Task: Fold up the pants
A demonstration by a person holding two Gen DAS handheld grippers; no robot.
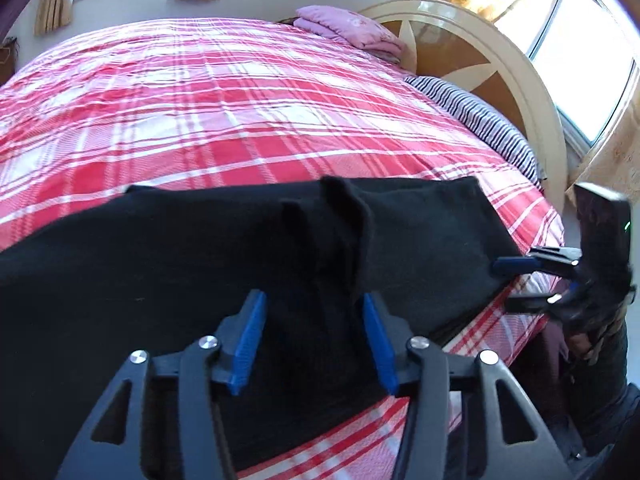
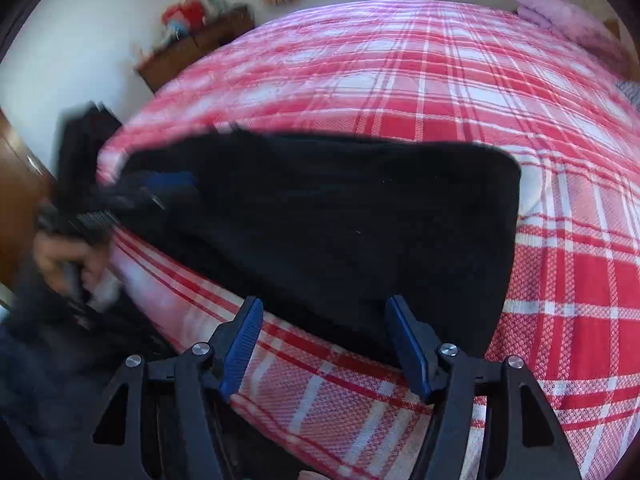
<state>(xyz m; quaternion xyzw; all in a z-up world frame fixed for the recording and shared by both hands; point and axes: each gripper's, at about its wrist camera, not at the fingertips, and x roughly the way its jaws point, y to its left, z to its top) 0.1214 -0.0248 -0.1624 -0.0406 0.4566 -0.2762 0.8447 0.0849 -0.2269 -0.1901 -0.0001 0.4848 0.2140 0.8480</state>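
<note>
Blue-padded black left gripper [image 1: 314,342] sits w/ jaws apart, hovering over the near part of the black soft-fabric pants [image 1: 200,272], nothing pinched between the pads. Blue-padded black right gripper [image 2: 324,346] also spread wide, pads over the pants' near edge & the red-and-white plaid bedspread [image 2: 440,92]. Pants lie flat along the near edge of the bed, a raised bunched ridge in the cloth just ahead of the left gripper. Farther out: folded pink blanket [image 1: 348,32] at the cream-and-brown curved headboard [image 1: 472,44], striped navy-white pillow [image 1: 480,120] beside it.
</note>
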